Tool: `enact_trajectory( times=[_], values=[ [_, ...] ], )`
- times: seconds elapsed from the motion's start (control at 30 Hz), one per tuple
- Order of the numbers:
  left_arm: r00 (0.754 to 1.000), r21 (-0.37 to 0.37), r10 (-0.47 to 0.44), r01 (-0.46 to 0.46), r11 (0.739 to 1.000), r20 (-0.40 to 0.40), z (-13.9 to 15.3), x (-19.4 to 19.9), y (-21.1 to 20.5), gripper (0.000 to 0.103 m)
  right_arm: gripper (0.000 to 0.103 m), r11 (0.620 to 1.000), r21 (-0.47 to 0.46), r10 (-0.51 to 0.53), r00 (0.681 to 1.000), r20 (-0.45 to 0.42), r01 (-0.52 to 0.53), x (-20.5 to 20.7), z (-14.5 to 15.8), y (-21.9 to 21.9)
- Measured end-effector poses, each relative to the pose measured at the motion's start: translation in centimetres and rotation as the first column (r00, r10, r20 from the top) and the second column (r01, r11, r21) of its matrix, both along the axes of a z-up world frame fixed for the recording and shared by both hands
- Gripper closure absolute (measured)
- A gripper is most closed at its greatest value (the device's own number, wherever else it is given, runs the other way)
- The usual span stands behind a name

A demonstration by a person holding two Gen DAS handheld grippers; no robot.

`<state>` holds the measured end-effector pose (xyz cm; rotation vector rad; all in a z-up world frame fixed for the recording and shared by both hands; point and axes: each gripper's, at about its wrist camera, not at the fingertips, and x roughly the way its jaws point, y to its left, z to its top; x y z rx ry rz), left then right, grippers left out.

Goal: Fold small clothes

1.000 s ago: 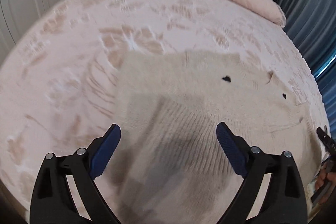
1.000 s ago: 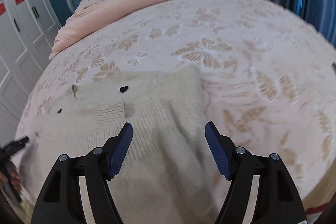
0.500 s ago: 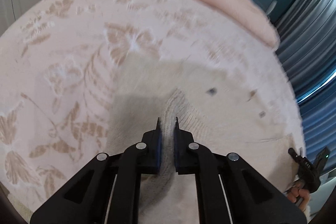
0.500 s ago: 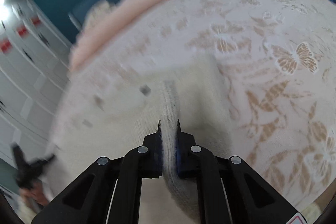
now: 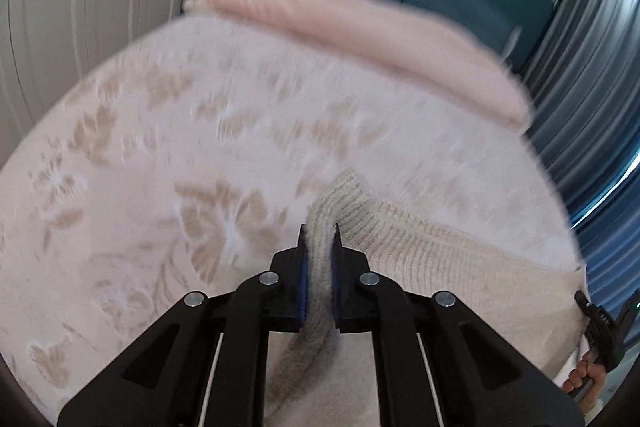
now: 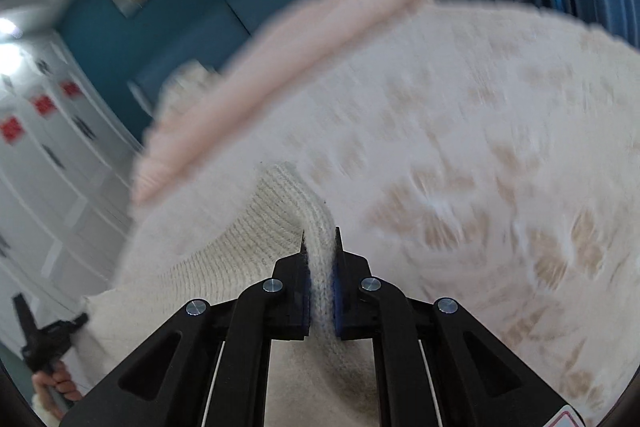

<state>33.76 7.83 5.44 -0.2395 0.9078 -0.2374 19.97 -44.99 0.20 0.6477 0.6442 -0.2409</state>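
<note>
**Both grippers pinch the sweater's ribbed edge, lifted off the bed**

The left gripper [image 5: 319, 239] is clenched on a fold of ribbed knit: its blue pads [image 5: 304, 267] press the cloth from both sides, with only the thickness of the bunched fabric between them. The right gripper [image 6: 319, 243] is closed the same way on another bunch of the same rib, which stands up in a small peak just beyond its tips. Neither tool touches anything else.

What they hold is a cream knitted sweater [image 5: 440, 259]. From each grip the rib runs inward toward the other gripper, and the body of the garment hangs and drapes between them, raised off the bedspread [image 5: 160, 147]. That spread, pale with tan butterfly and leaf motifs, lies beyond and beneath the sweater. A pink duvet [image 5: 360, 27] is piled at the far end of the bedspread, well apart from the sweater.

By its look the sweater is soft, limp and light, and it will sag wherever it is not held. The knit is thick and grippy, so it is unlikely to slip from the pads, but it stretches, so hard pulling apart would likely distort the rib. The two corners of the ribbed edge seem the right holds for carrying one edge over onto the rest. Both views are motion-blurred, so finer detail of the cloth cannot be told.
</note>
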Motion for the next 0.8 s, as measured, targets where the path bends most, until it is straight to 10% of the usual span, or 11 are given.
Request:
enact_trajectory(
  times=[0.2,0.37,0.5,0.63,0.8],
  values=[
    [0.991,0.092,0.019,-0.006,0.996,-0.135,-10.5,1.1,-1.1,0.092,0.095,1.0,-0.011,0.016,0.977,-0.212,-0.019,2.4,-8.6,0.4],
    [0.994,0.089,0.051,-0.043,0.995,-0.095,-8.1,-0.1,-0.2,0.07,0.085,0.986,-0.165,-0.016,0.99,-0.14,-0.007,0.7,-3.7,2.2],
    [0.999,0.08,0.015,-0.018,0.997,0.046,-3.1,-4.3,-1.4,0.062,0.085,0.969,-0.183,0.156,0.986,-0.055,-0.164,-0.2,-0.7,8.2],
    [0.996,0.024,-0.076,0.075,0.997,0.035,-3.0,-9.3,-6.3,0.047,0.093,0.899,-0.059,0.43,0.901,-0.066,-0.433,0.6,-3.2,19.9],
    [0.994,0.138,-0.091,0.099,0.986,-0.059,-7.0,-11.8,-8.0,0.047,0.099,0.868,-0.052,0.481,0.863,-0.155,-0.494,-0.1,-6.6,23.9]
  ],
)
